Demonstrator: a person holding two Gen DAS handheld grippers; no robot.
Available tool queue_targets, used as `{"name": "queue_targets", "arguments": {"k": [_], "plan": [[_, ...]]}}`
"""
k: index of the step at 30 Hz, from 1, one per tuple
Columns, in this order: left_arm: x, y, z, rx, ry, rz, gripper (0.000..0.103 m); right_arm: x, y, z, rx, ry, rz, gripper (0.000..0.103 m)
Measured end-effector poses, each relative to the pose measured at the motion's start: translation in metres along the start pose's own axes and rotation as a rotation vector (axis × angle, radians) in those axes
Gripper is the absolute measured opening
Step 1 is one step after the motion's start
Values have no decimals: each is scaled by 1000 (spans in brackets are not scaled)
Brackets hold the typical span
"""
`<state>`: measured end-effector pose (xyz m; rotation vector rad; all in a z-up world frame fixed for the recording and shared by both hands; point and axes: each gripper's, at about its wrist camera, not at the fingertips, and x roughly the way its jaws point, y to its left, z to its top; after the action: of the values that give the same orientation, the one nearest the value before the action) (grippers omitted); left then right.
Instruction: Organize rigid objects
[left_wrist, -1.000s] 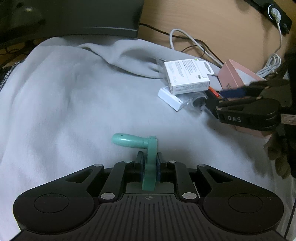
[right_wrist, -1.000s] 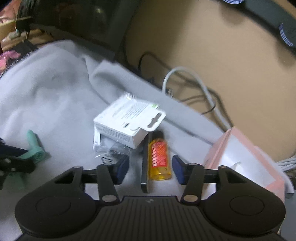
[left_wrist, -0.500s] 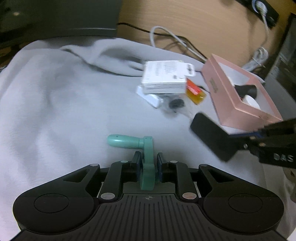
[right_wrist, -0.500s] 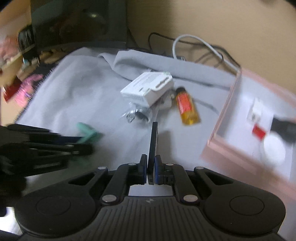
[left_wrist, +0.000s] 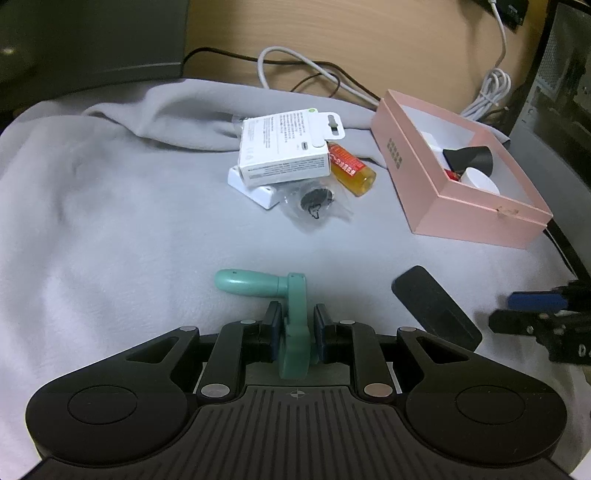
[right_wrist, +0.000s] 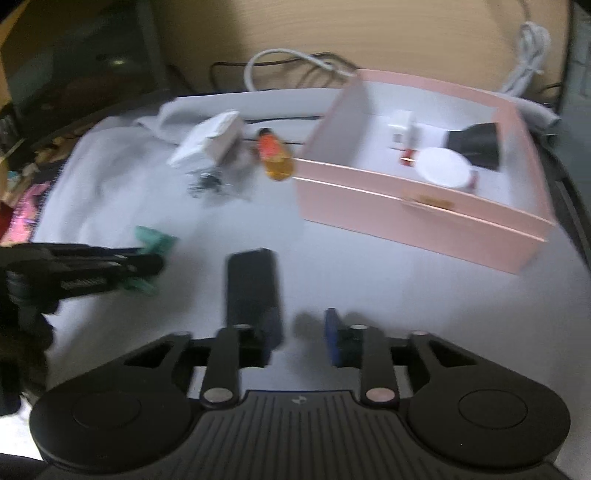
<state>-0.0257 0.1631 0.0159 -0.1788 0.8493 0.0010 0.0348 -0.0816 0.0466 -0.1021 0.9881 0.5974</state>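
Your left tongs (left_wrist: 295, 328) clamp the green crank handle (left_wrist: 291, 321) just above the grey blanket (left_wrist: 110, 240), while your right tongs (right_wrist: 303, 339), spread apart, leave the black slab (right_wrist: 253, 288) lying near the pink box (right_wrist: 424, 218), handy for boxing.

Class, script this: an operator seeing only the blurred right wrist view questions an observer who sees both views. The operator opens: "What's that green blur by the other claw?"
Observer: A teal crank handle, clamped in the left claw.
Operator: What's under the white box?
Observer: It rests on a flat white piece.
Operator: Is the black slab touching my claw?
Observer: No, it lies flat on the grey cloth, apart from the right claw.
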Motion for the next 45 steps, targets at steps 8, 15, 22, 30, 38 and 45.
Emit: {"name": "queue_targets", "arguments": {"k": [8, 15, 22, 30, 38, 45], "plan": [[3, -8, 2, 13, 6, 19, 22, 0, -10, -25, 37, -16, -25, 63], [7, -11, 4, 12, 3, -11, 29, -1, -15, -33, 150, -80, 45, 83], [7, -8, 2, -25, -24, -22, 28, 5, -9, -33, 121, -76, 80, 101], [6, -2, 0, -40, -20, -41, 20, 14, 10, -25, 18, -11, -1, 103], [3, 1, -5, -21, -32, -47, 16, 27, 27, -3, -77, -21, 26, 88], [3, 1, -5, -13, -31, -46, 17, 51, 57, 18, -194, -59, -19, 52]]}}
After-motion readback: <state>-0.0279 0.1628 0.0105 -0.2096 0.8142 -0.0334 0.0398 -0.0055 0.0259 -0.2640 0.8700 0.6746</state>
